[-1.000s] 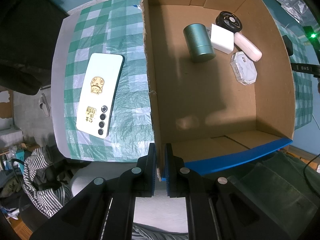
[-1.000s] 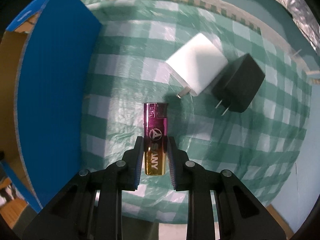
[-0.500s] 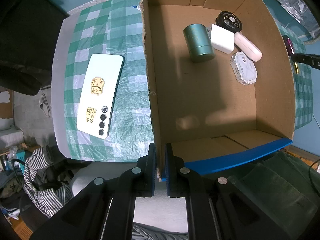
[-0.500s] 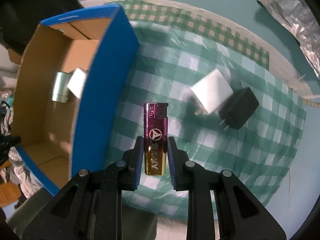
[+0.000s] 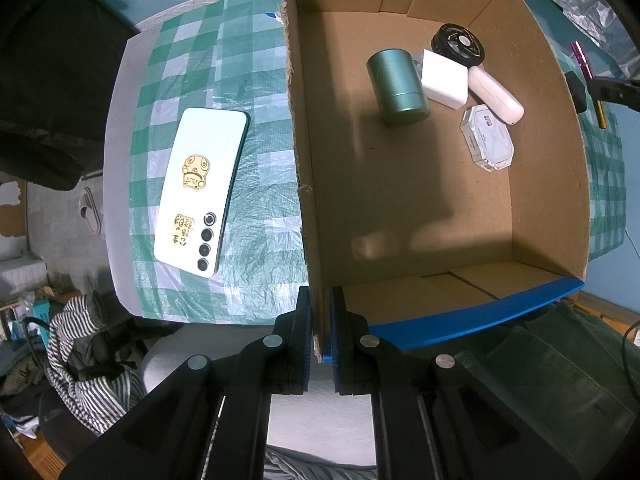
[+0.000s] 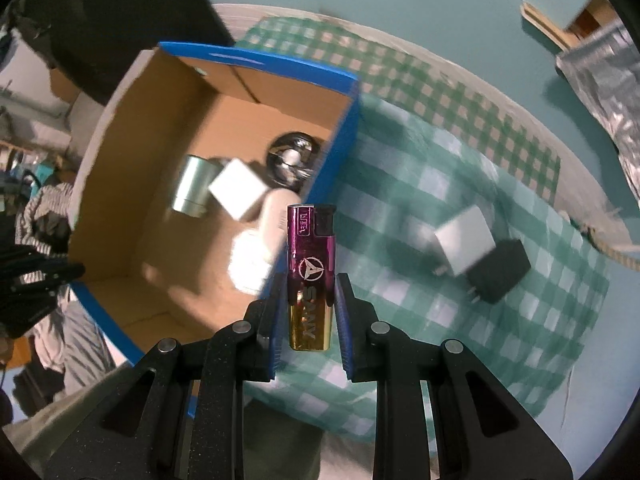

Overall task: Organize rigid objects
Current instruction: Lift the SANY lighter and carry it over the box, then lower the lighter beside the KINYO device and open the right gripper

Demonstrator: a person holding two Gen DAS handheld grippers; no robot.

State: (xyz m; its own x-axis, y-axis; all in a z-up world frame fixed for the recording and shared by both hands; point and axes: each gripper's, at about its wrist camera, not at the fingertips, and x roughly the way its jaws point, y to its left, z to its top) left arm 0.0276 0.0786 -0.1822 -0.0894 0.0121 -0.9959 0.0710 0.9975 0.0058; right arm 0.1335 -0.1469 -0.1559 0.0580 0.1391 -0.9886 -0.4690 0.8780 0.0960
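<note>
My right gripper [image 6: 308, 300] is shut on a purple-and-gold lighter [image 6: 310, 276], held in the air over the blue rim of the cardboard box [image 6: 336, 152]. My left gripper [image 5: 320, 312] is shut on the near left wall of that cardboard box [image 5: 304, 160]. Inside lie a green tin [image 5: 396, 82], a white cube charger [image 5: 444, 78], a black round fan [image 5: 458, 44], a white capsule case [image 5: 496, 94] and a clear hexagonal box [image 5: 486, 142]. The lighter [image 5: 582, 58] and right gripper also show past the box's right wall in the left wrist view.
A white phone [image 5: 200, 190] lies face down on the green checked cloth [image 5: 240, 60] left of the box. A white charger [image 6: 464, 240] and a black charger [image 6: 500, 276] lie on the cloth right of the box. Clothes and clutter sit below the table edge.
My right gripper has lifted the lighter off the cloth and carried it leftward to the box's rim, rolling a little. The left gripper and the box have stayed put.
</note>
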